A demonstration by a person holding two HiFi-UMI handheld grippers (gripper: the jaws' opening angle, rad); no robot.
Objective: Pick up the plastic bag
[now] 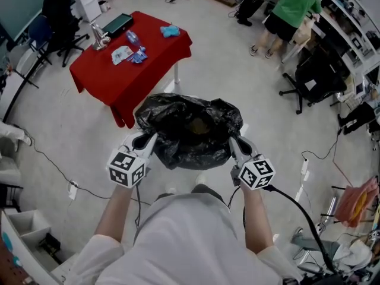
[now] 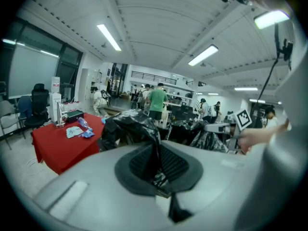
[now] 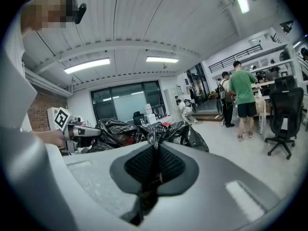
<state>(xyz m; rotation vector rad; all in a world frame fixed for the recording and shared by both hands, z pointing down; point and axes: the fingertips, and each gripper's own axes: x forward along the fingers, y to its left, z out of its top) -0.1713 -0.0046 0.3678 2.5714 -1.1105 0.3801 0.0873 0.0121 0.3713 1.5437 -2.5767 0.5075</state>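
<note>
The left gripper [image 1: 145, 140] and the right gripper [image 1: 235, 142], jaws clamped tight, each pinch an edge of a crumpled black plastic bag [image 1: 190, 126].

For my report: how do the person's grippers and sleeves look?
The left gripper and the right gripper have pale grey bodies with dark ribbed pads. Each carries a white cube printed with black square markers. A black cable runs from the right one. The shirt is white, with short sleeves.
</note>
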